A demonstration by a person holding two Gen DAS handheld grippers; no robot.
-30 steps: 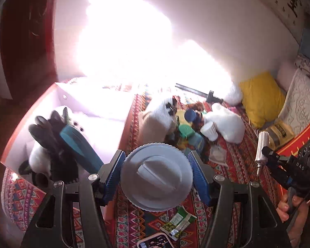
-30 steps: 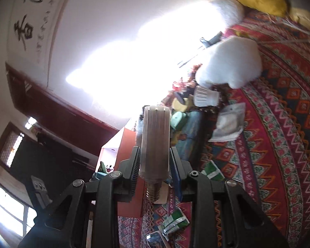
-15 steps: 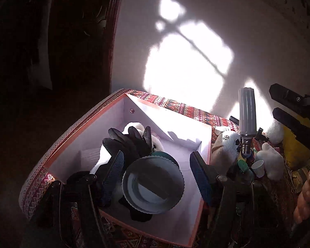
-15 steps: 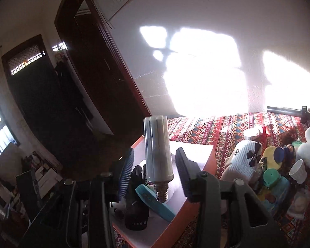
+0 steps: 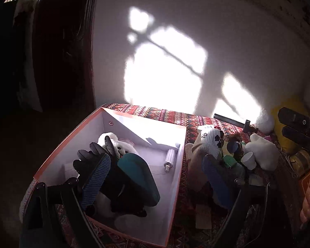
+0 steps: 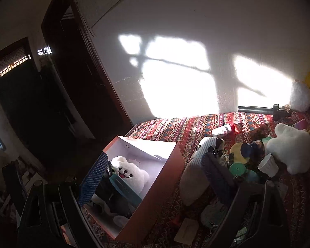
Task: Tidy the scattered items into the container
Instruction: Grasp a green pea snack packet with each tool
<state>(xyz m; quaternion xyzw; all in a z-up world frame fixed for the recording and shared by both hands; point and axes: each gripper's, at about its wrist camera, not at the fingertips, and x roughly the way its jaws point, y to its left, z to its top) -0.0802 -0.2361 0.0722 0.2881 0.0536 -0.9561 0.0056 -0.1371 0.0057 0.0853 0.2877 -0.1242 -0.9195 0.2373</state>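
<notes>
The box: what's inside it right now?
Inside the box: a white plush bear, black gloves, a teal lid and a corn bulb. What lies beneath that pile is covered.

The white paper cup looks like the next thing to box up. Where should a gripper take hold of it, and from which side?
Grip the white paper cup across its side wall near the middle, coming from above with the jaws straddling the body. It lies tilted, its open mouth toward the camera, beside the white plush toy. The rim would probably crush, so squeeze gently below it.
</notes>
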